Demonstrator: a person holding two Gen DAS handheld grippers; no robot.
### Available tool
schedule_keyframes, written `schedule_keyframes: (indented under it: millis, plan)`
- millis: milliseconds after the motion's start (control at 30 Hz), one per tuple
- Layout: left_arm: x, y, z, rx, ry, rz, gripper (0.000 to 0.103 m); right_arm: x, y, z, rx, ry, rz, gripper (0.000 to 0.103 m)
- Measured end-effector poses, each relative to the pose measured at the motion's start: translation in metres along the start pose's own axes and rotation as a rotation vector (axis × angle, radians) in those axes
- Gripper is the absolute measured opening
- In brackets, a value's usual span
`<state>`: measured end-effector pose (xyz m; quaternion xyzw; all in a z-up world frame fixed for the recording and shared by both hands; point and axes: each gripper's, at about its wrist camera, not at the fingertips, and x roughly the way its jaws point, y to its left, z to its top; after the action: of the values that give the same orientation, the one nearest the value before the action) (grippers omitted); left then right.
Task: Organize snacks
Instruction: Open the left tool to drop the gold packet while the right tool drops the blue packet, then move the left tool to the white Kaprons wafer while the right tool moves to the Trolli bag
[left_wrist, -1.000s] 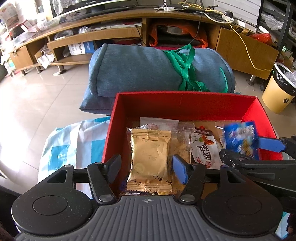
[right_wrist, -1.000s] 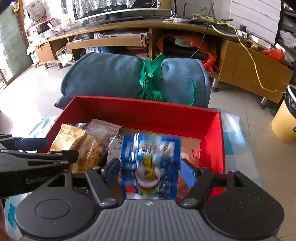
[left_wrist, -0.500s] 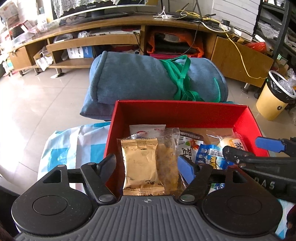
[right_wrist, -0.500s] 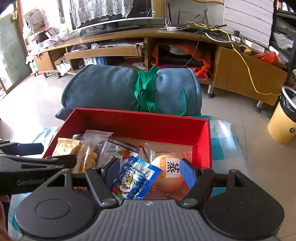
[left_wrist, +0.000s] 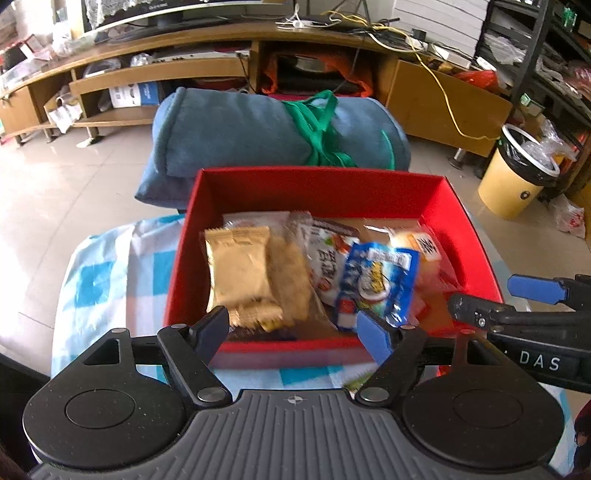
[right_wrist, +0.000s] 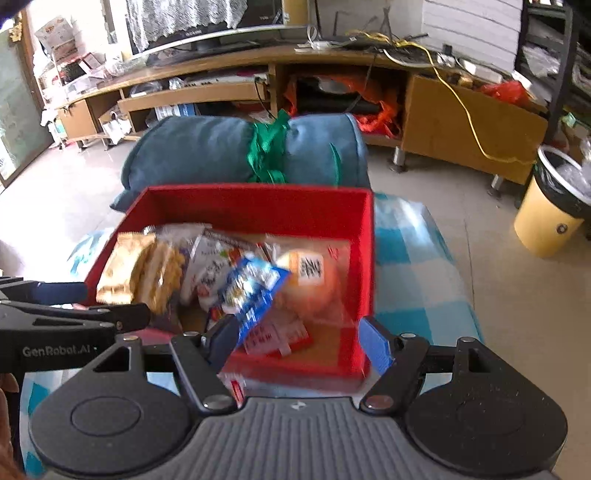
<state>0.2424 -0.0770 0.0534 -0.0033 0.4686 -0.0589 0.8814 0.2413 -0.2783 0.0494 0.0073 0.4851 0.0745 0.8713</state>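
A red box on a blue checked cloth holds several snack packets. A gold packet lies at its left, a white packet in the middle, a blue packet on top, and an orange round snack at the right. My left gripper is open and empty at the box's near wall. My right gripper is open and empty at the near right corner; it also shows in the left wrist view.
A rolled blue blanket tied with green strap lies just behind the box. A long wooden TV bench runs along the back. A yellow bin stands on the floor at the right. The blue checked cloth covers the table.
My right gripper has let go of the blue packet, which now lies in the box. Both grippers have drawn back toward the box's near edge.
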Motion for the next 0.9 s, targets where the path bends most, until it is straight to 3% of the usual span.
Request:
schedule_keyframes:
  millis: [233, 467, 733, 900]
  plan:
    - [-0.001, -0.014, -0.016, 0.026, 0.023, -0.018, 0.083, -0.001, -0.010, -0.041, 0.097, 0.093, -0.012, 0.066]
    - [-0.004, -0.017, -0.025, 0.026, 0.031, -0.030, 0.084, 0.001, -0.016, -0.076, 0.272, 0.145, -0.003, 0.066]
    - [-0.005, -0.016, -0.027, 0.024, 0.036, -0.042, 0.085, 0.014, -0.023, -0.085, 0.501, 0.178, 0.086, 0.066]
    - [-0.002, -0.014, -0.028, 0.021, 0.044, -0.040, 0.086, 0.027, -0.013, -0.081, 0.493, 0.190, 0.080, 0.071]
